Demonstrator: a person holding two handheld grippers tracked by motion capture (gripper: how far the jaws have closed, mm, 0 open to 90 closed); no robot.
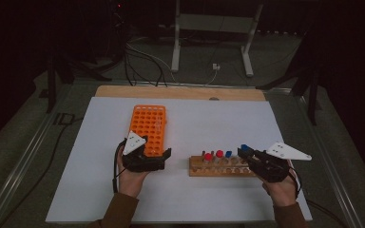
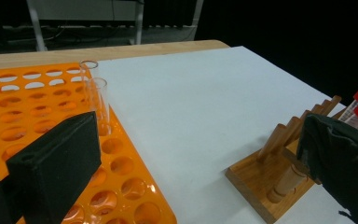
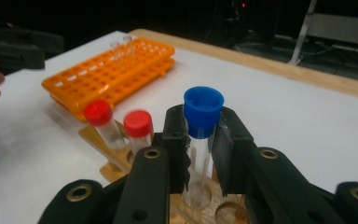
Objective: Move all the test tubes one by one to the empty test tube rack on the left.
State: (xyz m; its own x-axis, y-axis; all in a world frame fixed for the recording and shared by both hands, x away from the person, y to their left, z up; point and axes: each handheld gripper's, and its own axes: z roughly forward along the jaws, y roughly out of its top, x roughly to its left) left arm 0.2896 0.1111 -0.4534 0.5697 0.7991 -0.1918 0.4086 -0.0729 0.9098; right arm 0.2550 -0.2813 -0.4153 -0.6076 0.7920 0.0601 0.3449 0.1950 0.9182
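A person sits at a white counter (image 1: pixel 185 199) with a hand-held claw in each hand. The right claw (image 3: pixel 199 149) is pinching a clear tube with a blue cap (image 3: pixel 203 135) just below the cap, its two black jaws pressed against the glass on either side. The tube stands upright with its foot in or just above a hole of the wooden rack (image 1: pixel 218 167), which lies near the front of the counter. That grip under the cap probably keeps the tube vertical so it can slide straight through the hole. Two red-capped tubes (image 3: pixel 138 130) stand in the same rack beside it, on the side towards the orange tray.

The left claw (image 1: pixel 164 156) rests at the near end of the orange tray (image 1: pixel 148 126), a plastic grid of round holes. Its jaws are spread wide and hold nothing; one hangs over the tray, the other over the gap towards the wooden rack. It seems placed to steady or wait at the tray. Two empty clear tubes (image 2: pixel 98 95) stand along the tray's edge.
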